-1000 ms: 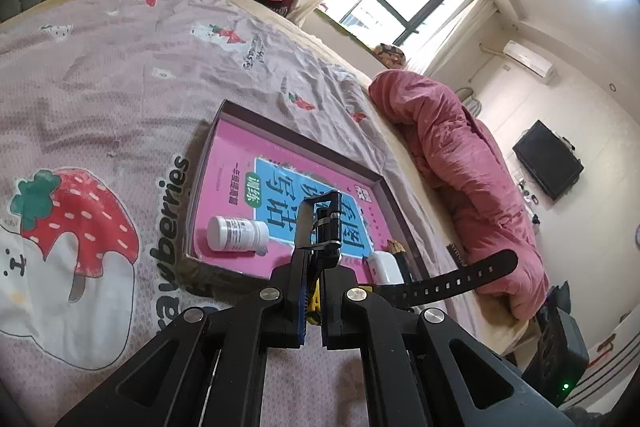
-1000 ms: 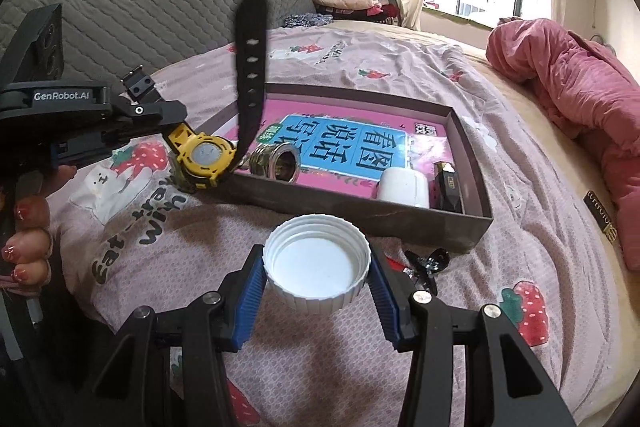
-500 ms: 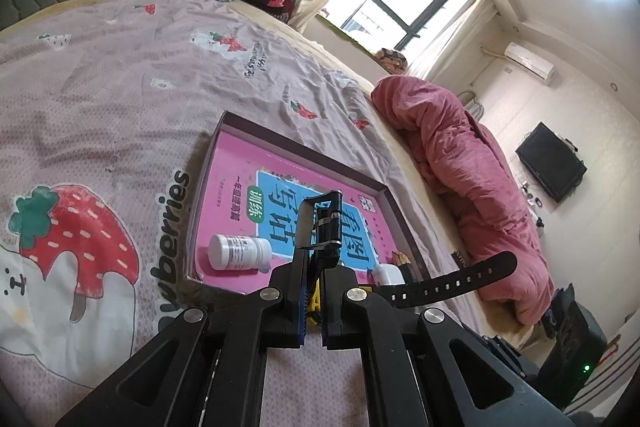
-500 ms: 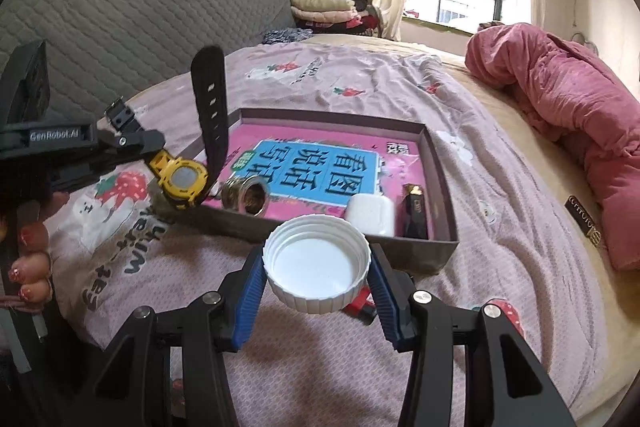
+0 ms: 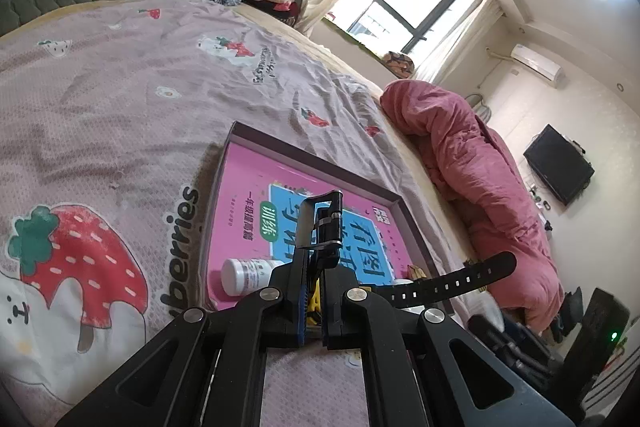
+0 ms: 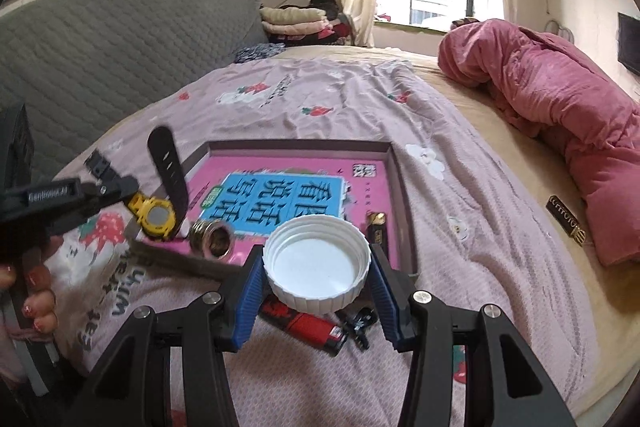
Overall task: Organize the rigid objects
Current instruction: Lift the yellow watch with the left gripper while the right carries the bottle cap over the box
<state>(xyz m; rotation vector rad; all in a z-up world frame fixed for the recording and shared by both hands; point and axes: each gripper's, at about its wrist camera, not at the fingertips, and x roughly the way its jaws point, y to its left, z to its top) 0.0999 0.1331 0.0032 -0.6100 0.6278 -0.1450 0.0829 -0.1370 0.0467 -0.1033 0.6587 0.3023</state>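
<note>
My left gripper (image 5: 314, 291) is shut on a yellow watch (image 6: 157, 218) with a black strap (image 5: 452, 281), held above the near-left corner of the grey tray (image 6: 300, 144). The left gripper also shows in the right wrist view (image 6: 120, 187). My right gripper (image 6: 317, 267) is shut on a white bottle cap (image 6: 317, 263), held above the tray's front edge. In the tray lie a pink book (image 5: 256, 195), an uncapped white pill bottle (image 5: 250, 275) whose open mouth faces the right wrist view (image 6: 212, 239), and a dark gold-tipped lighter (image 6: 377, 227).
A red lighter (image 6: 308, 327) and a small black clip (image 6: 360, 321) lie on the strawberry bedsheet (image 5: 100, 115) below the cap. A black case (image 6: 566, 221) lies beside the pink duvet (image 6: 560, 107). A grey headboard (image 6: 100, 47) stands behind.
Both grippers rose and pulled back from the tray. The watch moved lower left in the right wrist view. The red lighter and clip came into view under the cap.
</note>
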